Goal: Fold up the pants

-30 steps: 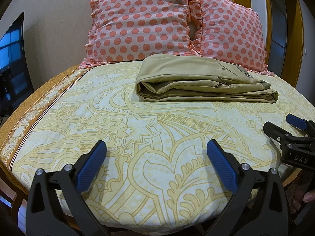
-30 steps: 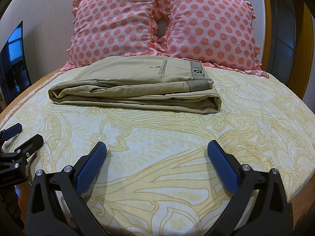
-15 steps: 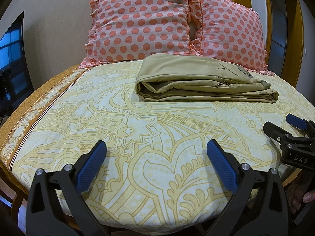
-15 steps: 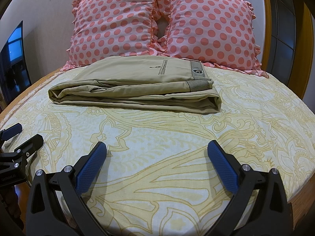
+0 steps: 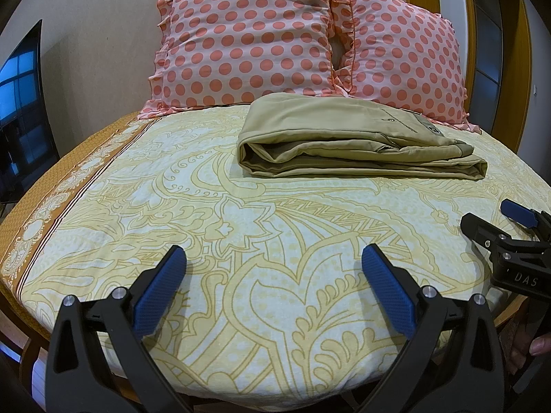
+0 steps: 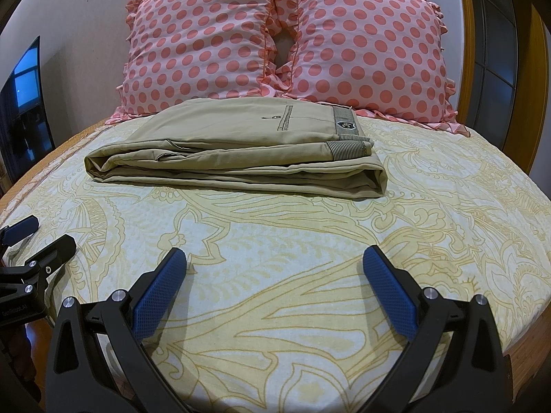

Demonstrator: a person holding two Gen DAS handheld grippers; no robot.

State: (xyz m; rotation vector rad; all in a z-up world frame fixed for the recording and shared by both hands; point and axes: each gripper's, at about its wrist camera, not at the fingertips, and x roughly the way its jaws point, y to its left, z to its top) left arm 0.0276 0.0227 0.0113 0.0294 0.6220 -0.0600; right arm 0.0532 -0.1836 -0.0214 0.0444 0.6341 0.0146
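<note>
**Folded pants at the far end of the bed, both claws spread**

The khaki cotton pants (image 6: 237, 151) lie folded in a flat stack on the yellow paisley bedsheet (image 6: 275, 241), toward the far side, just in front of two pink polka-dot pillows (image 6: 282, 41). The striped waistband sits at the stack's right end. Near the bed's front edge, well apart from the pants, the left gripper (image 5: 272, 275) and right gripper (image 6: 273, 275) hover with blue-padded fingers spread wide, holding nothing.

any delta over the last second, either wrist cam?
No visible change. The left gripper and the right gripper stay open and empty, low over the bedsheet. The folded pants lie untouched in front of the pillows.
</note>
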